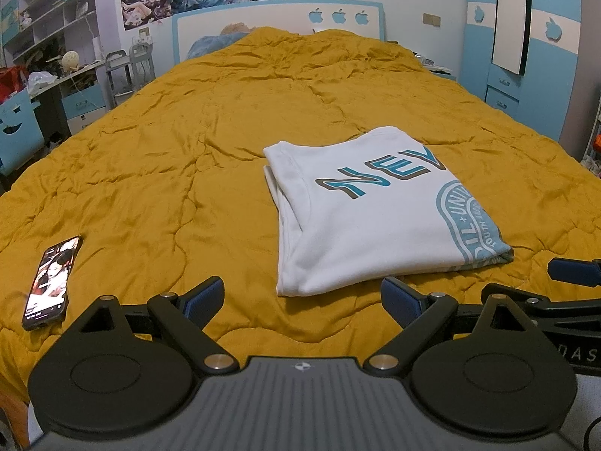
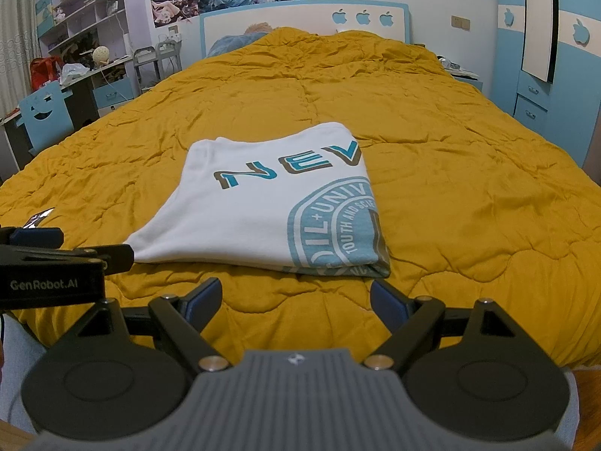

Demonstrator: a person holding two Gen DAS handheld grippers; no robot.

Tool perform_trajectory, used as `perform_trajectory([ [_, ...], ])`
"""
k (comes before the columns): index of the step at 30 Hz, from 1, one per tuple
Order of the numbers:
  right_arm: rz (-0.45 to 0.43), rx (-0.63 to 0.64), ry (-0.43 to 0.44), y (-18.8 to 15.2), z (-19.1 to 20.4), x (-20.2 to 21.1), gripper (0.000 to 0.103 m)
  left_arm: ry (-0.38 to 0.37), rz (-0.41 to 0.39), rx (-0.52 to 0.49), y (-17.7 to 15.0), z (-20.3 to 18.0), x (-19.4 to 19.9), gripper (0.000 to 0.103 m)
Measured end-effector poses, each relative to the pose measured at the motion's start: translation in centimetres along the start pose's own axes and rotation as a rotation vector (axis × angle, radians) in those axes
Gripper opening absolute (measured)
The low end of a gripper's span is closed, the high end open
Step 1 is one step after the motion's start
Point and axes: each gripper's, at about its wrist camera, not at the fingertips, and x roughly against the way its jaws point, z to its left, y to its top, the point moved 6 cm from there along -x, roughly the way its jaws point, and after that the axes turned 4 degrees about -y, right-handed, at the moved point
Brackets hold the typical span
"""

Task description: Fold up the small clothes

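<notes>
The white tee (image 1: 360, 218) with the teal "NEV" lettering and a round stamp logo sits folded into a neat rectangle on the mustard quilt (image 1: 169, 150), while the left gripper (image 1: 302, 300) and right gripper (image 2: 295, 298) both hang wide open, holding nothing, just short of its near edge.

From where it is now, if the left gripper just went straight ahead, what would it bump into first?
Most likely the folded white T-shirt: its near edge lies just ahead of the open left gripper on the yellow quilt. Height is unclear, so it might skim over.
</notes>
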Motion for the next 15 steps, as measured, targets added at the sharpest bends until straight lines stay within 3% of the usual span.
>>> perform_trajectory([
  [15, 0.005, -0.001, -0.001, -0.13, -0.16, -0.18, 0.082, -0.027, 0.011, -0.019, -0.15, -0.17, -0.09, 0.103],
])
